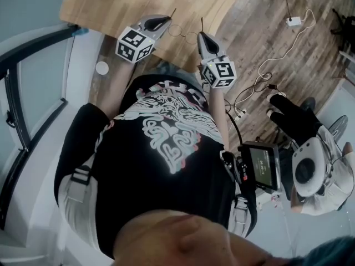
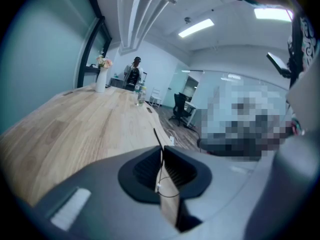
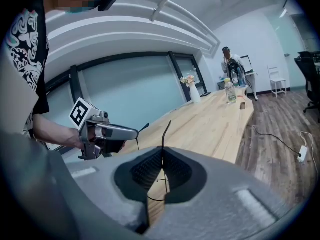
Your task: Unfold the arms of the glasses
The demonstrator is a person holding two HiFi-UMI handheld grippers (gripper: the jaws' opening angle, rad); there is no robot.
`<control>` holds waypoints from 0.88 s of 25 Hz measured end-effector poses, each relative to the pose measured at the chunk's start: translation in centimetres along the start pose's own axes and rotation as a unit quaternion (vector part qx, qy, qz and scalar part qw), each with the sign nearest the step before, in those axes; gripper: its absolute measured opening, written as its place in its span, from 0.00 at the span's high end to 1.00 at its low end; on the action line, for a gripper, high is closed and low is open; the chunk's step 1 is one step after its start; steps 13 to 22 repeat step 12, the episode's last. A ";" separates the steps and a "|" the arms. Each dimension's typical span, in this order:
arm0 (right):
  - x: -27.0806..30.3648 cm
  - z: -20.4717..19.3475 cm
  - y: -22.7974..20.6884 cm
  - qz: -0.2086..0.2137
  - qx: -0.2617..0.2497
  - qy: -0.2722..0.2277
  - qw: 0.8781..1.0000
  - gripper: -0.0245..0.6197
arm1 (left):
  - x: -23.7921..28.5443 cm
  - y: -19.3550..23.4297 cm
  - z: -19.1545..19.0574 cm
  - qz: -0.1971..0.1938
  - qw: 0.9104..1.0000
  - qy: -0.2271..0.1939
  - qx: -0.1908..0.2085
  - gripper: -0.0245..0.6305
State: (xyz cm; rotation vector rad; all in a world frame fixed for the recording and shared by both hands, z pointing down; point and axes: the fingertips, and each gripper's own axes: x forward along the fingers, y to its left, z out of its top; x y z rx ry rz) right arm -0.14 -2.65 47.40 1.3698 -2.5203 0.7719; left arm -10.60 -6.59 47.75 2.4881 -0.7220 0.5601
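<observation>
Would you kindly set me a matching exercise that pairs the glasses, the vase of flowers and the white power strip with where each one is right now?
Things
1. glasses
2. vase of flowers
3. white power strip

Places
A. lying on the wooden floor
B. held above the table, one arm clamped in the left tongs, the other in the right tongs
C. standing on the table, toward its far end

Pairs: 1-B, 2-C, 3-A
</observation>
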 end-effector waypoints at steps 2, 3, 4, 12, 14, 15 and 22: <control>0.4 0.3 0.1 0.000 -0.002 0.000 1.000 0.96 | -0.2 0.5 0.0 0.003 1.000 -0.001 -0.005 0.95; 0.5 0.3 0.1 0.000 -0.002 0.000 1.000 0.96 | -0.3 0.6 -0.1 0.004 1.000 -0.001 -0.008 0.95; 0.5 0.2 0.2 0.001 -0.001 0.001 1.000 0.96 | -0.4 0.7 -0.3 0.005 1.000 0.000 -0.012 0.95; 1.0 0.0 0.4 0.008 0.006 0.003 1.000 0.96 | -0.1 0.9 0.2 0.008 1.000 0.005 -0.003 0.95; 1.0 0.0 0.4 0.008 0.006 0.003 1.000 0.96 | -0.1 0.9 0.2 0.008 1.000 0.005 -0.003 0.95; 1.0 0.0 0.4 0.008 0.006 0.003 1.000 0.96 | -0.1 0.9 0.2 0.008 1.000 0.005 -0.003 0.95; 1.0 0.0 0.4 0.008 0.006 0.003 1.000 0.96 | -0.1 0.9 0.2 0.008 1.000 0.005 -0.003 0.95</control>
